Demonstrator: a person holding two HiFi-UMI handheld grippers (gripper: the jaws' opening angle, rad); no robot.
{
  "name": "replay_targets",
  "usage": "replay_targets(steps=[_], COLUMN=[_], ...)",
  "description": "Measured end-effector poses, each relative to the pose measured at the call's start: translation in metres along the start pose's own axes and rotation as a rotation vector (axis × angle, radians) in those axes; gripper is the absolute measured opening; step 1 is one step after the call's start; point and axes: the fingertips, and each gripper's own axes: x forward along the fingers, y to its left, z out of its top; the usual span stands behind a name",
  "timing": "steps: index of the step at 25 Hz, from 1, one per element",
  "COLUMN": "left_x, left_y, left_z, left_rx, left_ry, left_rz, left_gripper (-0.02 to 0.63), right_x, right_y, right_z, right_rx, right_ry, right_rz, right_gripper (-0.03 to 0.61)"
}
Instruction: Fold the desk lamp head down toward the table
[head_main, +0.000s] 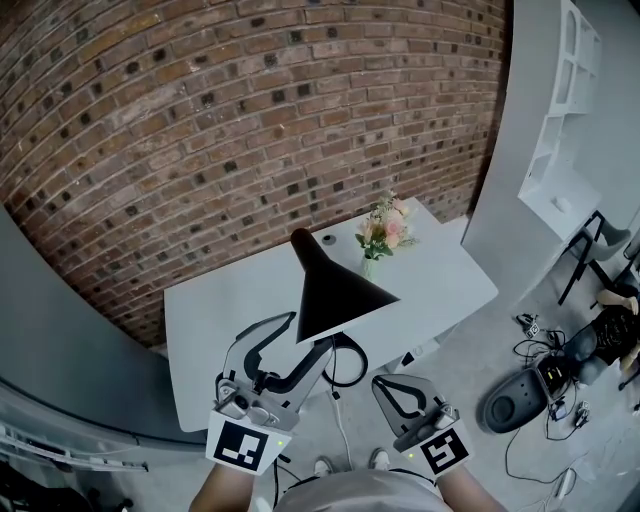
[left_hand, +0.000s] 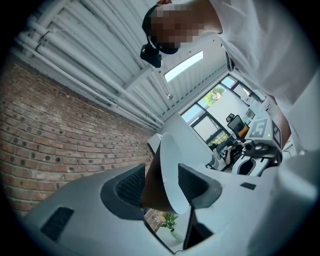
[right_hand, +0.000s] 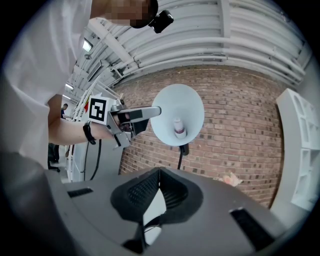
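The desk lamp's black cone shade (head_main: 335, 290) stands over the white table (head_main: 220, 310), its wide mouth turned toward me. My left gripper (head_main: 310, 332) is shut on the shade's lower rim. In the left gripper view the rim (left_hand: 172, 170) sits between the pads, black outside on the left and white inside on the right. The right gripper view looks into the white shade (right_hand: 177, 112) and its bulb (right_hand: 178, 127), with the left gripper (right_hand: 145, 114) at the left rim. My right gripper (head_main: 383, 385) hangs shut and empty, nearer to me, below the shade (right_hand: 158, 175).
A small vase of flowers (head_main: 383, 232) stands on the table behind the lamp. A black cable (head_main: 345, 365) loops down below the shade. A brick wall (head_main: 200, 120) backs the table. A white shelf (head_main: 565, 120), chairs and cables (head_main: 540, 380) are at the right.
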Motion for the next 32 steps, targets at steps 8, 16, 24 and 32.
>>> replay_targets(steps=[8, 16, 24, 32], left_x=[0.0008, -0.0018, -0.0012, -0.0023], left_y=[-0.0005, 0.0040, 0.0069, 0.0035], left_z=[-0.0033, -0.0031, -0.0035, -0.0057], left_rx=[0.000, -0.001, -0.011, -0.009], left_ry=[0.003, 0.004, 0.001, 0.003], left_rz=[0.001, 0.017, 0.034, 0.026], left_gripper=[0.169, 0.112, 0.077, 0.077], right_x=[0.0009, 0.0007, 0.0006, 0.0011], right_y=[-0.0012, -0.0002, -0.0015, -0.0007], right_z=[-0.0012, -0.0023, -0.0036, -0.0066], right_rx=[0.002, 0.000, -0.003, 0.009], right_ry=[-0.001, 0.011, 0.007, 0.014], right_rz=[0.005, 0.007, 0.009, 0.007], right_gripper=[0.018, 0.018, 0.018, 0.018])
